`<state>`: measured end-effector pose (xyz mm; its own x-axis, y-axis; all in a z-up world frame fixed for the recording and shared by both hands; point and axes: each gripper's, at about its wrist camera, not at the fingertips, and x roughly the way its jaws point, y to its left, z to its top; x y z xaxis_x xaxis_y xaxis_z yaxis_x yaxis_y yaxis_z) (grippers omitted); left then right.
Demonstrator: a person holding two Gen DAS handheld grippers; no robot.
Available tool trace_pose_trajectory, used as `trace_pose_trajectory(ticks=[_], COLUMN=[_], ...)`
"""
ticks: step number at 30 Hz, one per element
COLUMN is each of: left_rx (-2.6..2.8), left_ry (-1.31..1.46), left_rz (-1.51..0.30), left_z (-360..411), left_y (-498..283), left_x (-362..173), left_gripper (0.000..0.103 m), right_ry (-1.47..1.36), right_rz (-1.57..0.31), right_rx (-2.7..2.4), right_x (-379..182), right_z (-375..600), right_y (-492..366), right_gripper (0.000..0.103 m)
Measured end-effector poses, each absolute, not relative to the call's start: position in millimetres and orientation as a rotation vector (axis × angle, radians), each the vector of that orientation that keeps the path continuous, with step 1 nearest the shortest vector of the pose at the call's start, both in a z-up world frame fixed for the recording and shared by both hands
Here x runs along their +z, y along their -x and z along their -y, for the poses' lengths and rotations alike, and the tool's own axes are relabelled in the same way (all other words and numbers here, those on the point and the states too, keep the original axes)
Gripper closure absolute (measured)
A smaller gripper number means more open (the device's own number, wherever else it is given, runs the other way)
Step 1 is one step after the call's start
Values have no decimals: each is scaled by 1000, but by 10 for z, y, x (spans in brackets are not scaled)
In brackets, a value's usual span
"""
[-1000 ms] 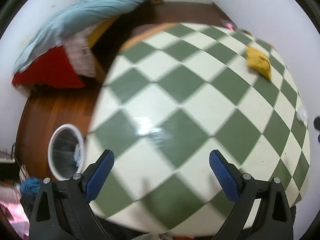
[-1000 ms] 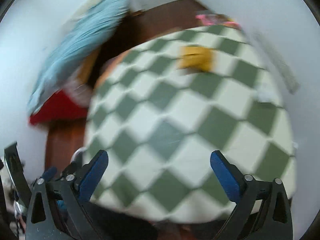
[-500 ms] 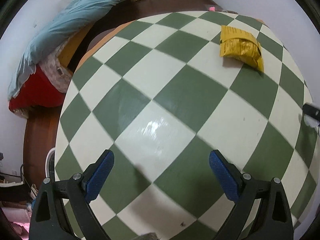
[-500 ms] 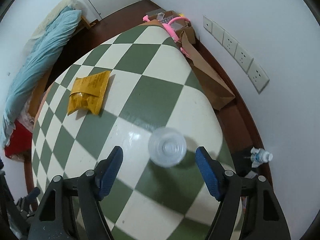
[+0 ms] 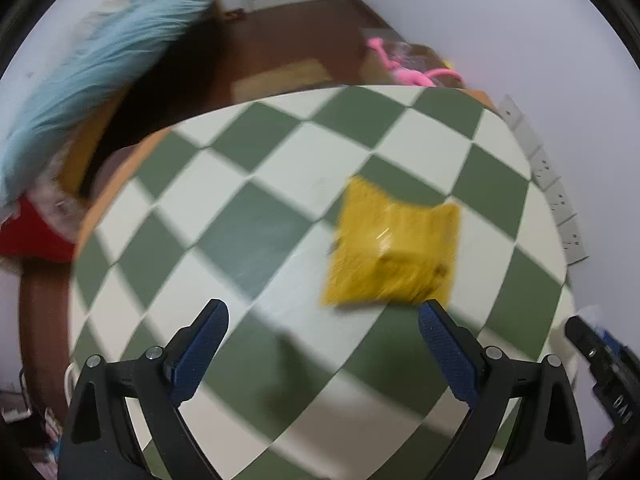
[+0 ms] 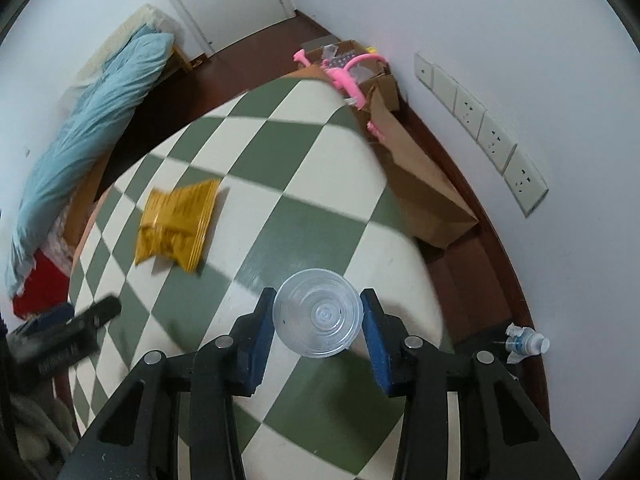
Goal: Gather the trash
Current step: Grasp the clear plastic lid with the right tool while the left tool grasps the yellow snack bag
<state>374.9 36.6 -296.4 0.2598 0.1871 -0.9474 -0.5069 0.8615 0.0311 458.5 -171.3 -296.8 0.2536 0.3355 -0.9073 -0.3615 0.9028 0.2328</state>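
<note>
left gripper (image 5: 322,344) hangs over the checkered tablecloth (image 5: 248,232) with its blue pads spread wide and empty, the yellow snack bag (image 5: 394,248) lying flat just ahead of its right-hand pad, looks lined up as the next pick. over on the right, the right gripper (image 6: 319,320) has its pads closed in against both sides of the clear plastic cup (image 6: 319,313), which sits near the table's edge, so that piece of trash looks gripped and ready to lift.

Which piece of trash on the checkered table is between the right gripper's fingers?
The clear plastic cup, between the right gripper fingers; the yellow snack bag lies apart, ungripped.
</note>
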Motion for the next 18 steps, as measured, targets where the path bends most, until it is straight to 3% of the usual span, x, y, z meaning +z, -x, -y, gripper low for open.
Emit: trace_pose_trajectory(ticks=[7,9,10,13,18], left_rx=[378,379,381,385,425], left_ry=[272,251,249,249,227], left_rz=[-1294,-1283,-1282,-1250,-1196], left_z=[-274,-220,-217,-220,-242], left_y=[-4226,-4245,-4239,-4167,-3964], left_x=[-3237,-3245,-3240,-3190,-3047], left_gripper=[7,20,34,48,53], right_ry=[-17,-19,-19,-10,12], right_rz=[-1249,-1248,-1247,-1240,-1230], right_rx=[419,416,416,421,446], right_x=[-3017,-3014,-3012,-2996,-2963], right_z=[1731,1701,1684,1635,1575], right_y=[-4919,-4959,-4973,-4965,-4891], right_gripper=[59,59,59,59,59])
